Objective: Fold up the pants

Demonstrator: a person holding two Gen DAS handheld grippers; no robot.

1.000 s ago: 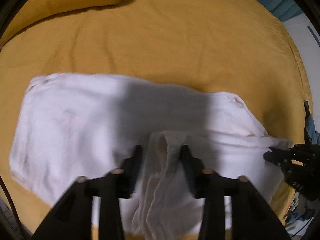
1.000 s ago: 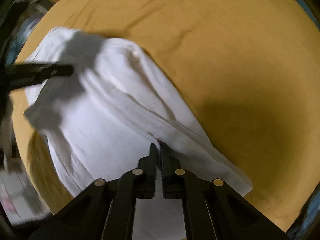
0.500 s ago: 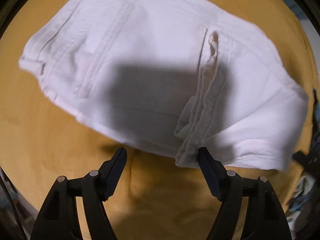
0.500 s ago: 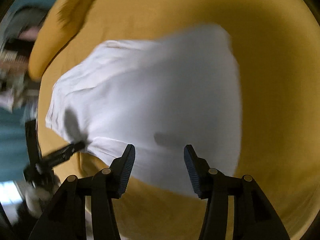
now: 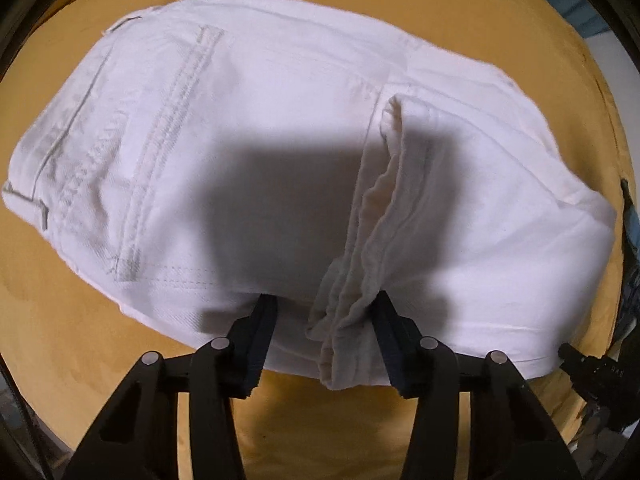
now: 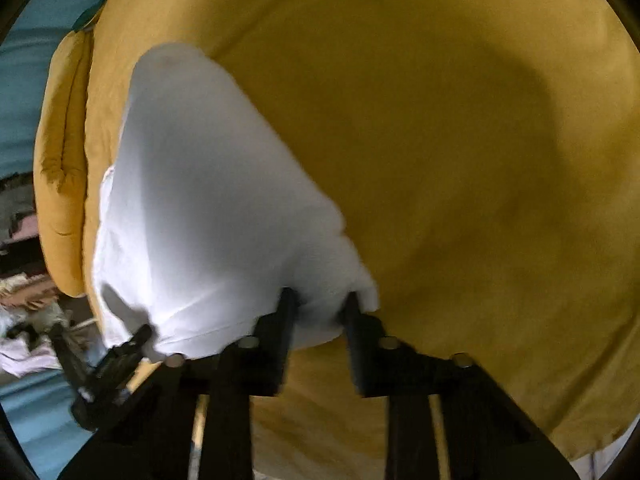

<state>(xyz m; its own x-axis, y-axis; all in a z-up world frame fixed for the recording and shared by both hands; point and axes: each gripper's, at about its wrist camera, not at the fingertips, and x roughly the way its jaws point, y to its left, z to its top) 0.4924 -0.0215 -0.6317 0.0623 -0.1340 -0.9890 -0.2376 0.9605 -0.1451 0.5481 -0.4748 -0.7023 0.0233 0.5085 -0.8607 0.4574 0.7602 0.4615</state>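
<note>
White pants (image 5: 280, 140) folded on yellow bedspread (image 5: 440, 8), near edge between open left hand-held gripper (image 5: 324, 320)

One pair of white pants (image 5: 248, 152) folded into a single bundle, one mustard-yellow bedsheet (image 5: 460, 4) beneath it, one yellow pillow (image 6: 60, 184) at the edge, two black grippers — left gripper (image 5: 324, 316), right gripper (image 6: 320, 300) — each with two fingers, both with jaws spread.

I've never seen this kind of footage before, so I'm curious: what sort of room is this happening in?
Most likely a bedroom. White pants lie folded on a mustard-yellow sheet, a matching pillow sits at its edge, and loose clutter lies beside it.
</note>
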